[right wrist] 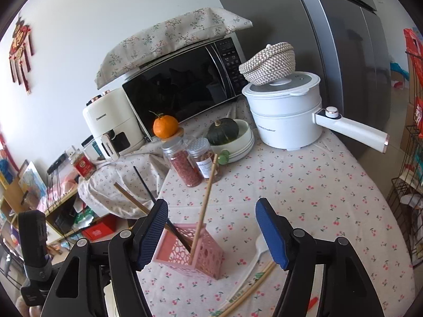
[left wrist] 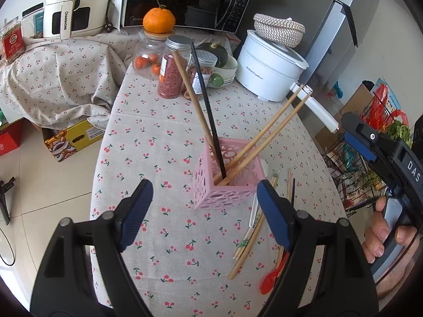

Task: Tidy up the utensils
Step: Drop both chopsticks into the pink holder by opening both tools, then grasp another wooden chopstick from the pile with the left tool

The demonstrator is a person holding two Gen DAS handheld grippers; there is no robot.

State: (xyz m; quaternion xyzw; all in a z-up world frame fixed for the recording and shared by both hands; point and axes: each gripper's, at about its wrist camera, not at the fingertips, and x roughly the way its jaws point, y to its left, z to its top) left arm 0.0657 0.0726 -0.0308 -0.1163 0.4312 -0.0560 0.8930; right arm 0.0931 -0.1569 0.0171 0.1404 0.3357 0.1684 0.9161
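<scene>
**Pink basket with chopsticks, both grippers empty**

Left wrist view: the left gripper point(left wrist: 205, 206) stands with its jaws spread wide, holding nothing, above the cherry-print tablecloth point(left wrist: 158, 145). The pink basket point(left wrist: 228, 177) stands between the fingertips' line of sight, holding wooden chopsticks point(left wrist: 267, 142) and a black chopstick point(left wrist: 208, 116). Loose chopsticks point(left wrist: 248, 243) and a red spoon point(left wrist: 272, 277) lie beside it on the right.

Right wrist view: the right gripper point(right wrist: 211, 232) has its jaws apart and empty. One wooden chopstick point(right wrist: 205, 206) leans in the basket point(right wrist: 195, 253); a white spoon point(right wrist: 253, 259) lies just beside.
</scene>
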